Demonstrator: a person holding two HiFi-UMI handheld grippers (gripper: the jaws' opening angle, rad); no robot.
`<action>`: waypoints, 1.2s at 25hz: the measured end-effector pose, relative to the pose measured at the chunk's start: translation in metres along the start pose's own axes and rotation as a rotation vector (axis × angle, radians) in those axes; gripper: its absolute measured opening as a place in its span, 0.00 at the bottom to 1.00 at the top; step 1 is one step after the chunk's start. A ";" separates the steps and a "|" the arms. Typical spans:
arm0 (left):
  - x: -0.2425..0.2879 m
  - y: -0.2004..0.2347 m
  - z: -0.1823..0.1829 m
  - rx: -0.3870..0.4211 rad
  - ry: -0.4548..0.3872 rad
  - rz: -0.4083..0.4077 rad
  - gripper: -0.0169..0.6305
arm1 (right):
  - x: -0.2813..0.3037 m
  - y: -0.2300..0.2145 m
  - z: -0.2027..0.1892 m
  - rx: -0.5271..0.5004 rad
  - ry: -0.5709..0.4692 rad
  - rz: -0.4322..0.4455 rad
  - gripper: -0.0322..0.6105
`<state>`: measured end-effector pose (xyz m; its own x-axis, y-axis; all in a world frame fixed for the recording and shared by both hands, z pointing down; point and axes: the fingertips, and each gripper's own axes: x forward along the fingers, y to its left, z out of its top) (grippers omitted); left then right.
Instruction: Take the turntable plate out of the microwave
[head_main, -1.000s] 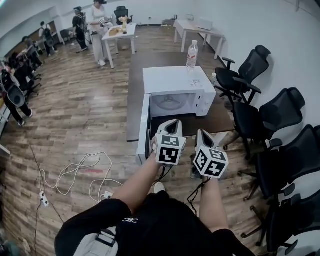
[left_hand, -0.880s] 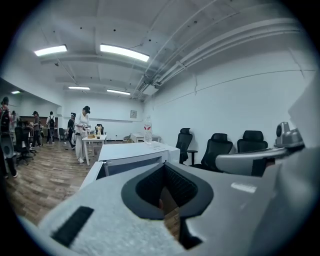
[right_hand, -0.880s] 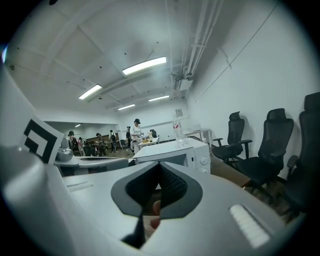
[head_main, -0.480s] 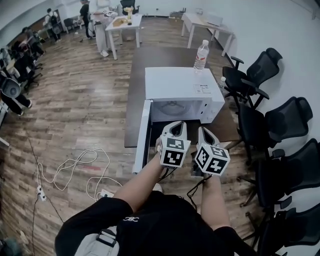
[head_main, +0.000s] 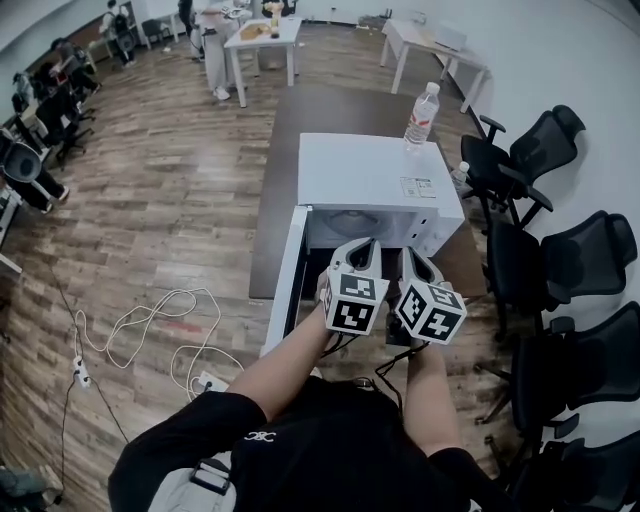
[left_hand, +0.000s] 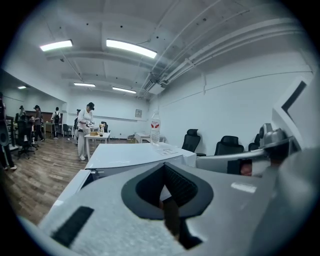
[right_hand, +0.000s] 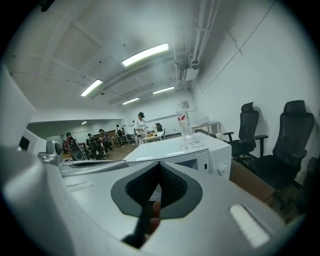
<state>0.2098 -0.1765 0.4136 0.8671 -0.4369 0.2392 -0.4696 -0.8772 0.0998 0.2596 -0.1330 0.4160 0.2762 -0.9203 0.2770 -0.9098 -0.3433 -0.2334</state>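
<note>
A white microwave (head_main: 375, 180) stands on a dark brown table (head_main: 340, 110), its door (head_main: 285, 285) swung open to the left. Only a thin strip of its cavity (head_main: 335, 222) shows in the head view, and I cannot make out the turntable plate in it. My left gripper (head_main: 366, 246) and right gripper (head_main: 414, 256) are side by side just in front of the opening, both pointing at it. Both are shut with nothing between the jaws. The left gripper (left_hand: 163, 169) faces the microwave's top (left_hand: 130, 154). The right gripper (right_hand: 159, 169) faces its control side (right_hand: 215, 160).
A water bottle (head_main: 421, 105) stands on the table behind the microwave. Black office chairs (head_main: 560, 260) line the right wall. White cables (head_main: 150, 330) lie on the wooden floor at the left. People stand by a white table (head_main: 262, 35) far back.
Both grippers have moved forward together, closer to the microwave's open front. The cavity, well in view a second ago, is now largely covered by them.
</note>
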 end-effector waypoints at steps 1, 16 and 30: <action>0.001 0.002 -0.001 -0.003 0.003 0.006 0.03 | 0.003 -0.001 -0.001 0.005 0.003 0.004 0.06; 0.022 0.040 -0.012 -0.070 0.057 0.150 0.03 | 0.065 -0.014 -0.032 0.130 0.058 0.122 0.06; 0.024 0.066 -0.043 -0.102 0.108 0.274 0.03 | 0.141 -0.047 -0.086 0.872 0.122 0.286 0.16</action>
<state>0.1922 -0.2364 0.4674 0.6860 -0.6260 0.3709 -0.7023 -0.7030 0.1126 0.3149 -0.2311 0.5459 -0.0025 -0.9827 0.1852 -0.3694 -0.1711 -0.9134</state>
